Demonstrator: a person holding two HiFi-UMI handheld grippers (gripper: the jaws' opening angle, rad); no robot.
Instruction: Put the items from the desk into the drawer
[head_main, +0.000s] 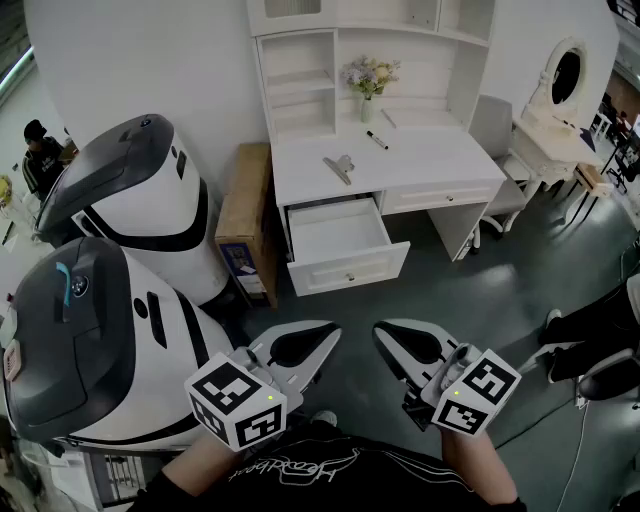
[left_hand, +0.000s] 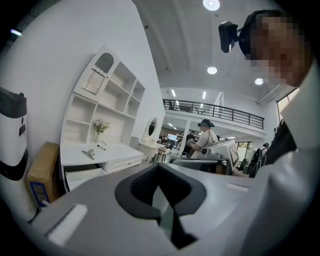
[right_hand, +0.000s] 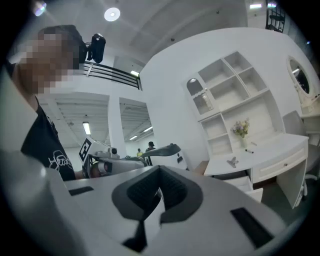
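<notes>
On the white desk, well ahead of both sets of jaws and apart from them, lie two loose items: one silver metal clip near the middle of the top, and one black marker pen beyond it and to the right. One small vase of pale flowers stands behind them against the shelf back. A thin white stick-like thing lies near the vase, too small to tell what it is. Below the clip, one white drawer is pulled out and shows a bare white bottom. A second drawer to its right is pushed in.

The left gripper and the right gripper are held low, close to the person's body, tips angled inward toward each other and forward at the desk. Each one's own view shows its dark pads meeting with nothing between them. Each carries one cube with square markers at its rear, with a bare forearm behind it.

Left of the jaws stand two large white-and-grey rounded machines, and one brown cardboard box leans beside the desk. One grey chair sits to the desk's right.
</notes>
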